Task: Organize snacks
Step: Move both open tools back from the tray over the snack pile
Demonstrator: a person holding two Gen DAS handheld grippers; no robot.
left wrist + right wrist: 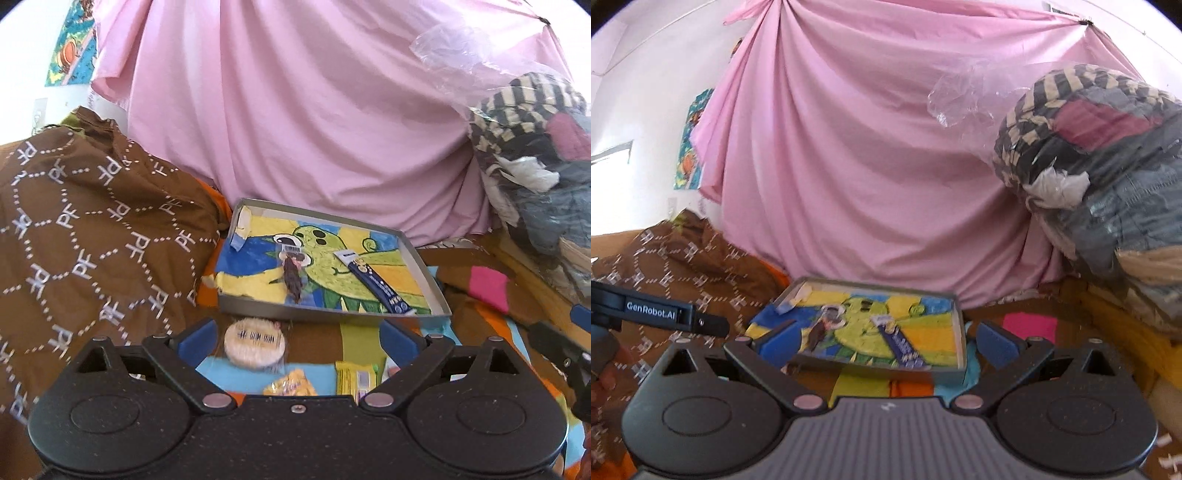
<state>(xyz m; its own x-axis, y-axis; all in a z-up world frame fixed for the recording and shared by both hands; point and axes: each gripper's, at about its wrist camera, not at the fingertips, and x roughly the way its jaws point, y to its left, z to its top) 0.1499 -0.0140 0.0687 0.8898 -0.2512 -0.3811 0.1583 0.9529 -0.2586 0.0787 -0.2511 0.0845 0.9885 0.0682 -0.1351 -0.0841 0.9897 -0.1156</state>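
Left wrist view: the left tongs (299, 339) are spread wide and empty above a round wrapped snack (255, 343) and a yellow packet (290, 386). Beyond sits a shallow tray (424, 273) holding a dark snack packet (291, 275) and a blue stick packet (380, 282).

Right wrist view: the right tongs (888, 341) are spread, empty, just before the tray (960, 334).

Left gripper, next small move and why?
Probably ease the left gripper down onto the round snack pack and close. Its fingers are open and empty, the pack lies between them outside the tray, which already holds two snacks.
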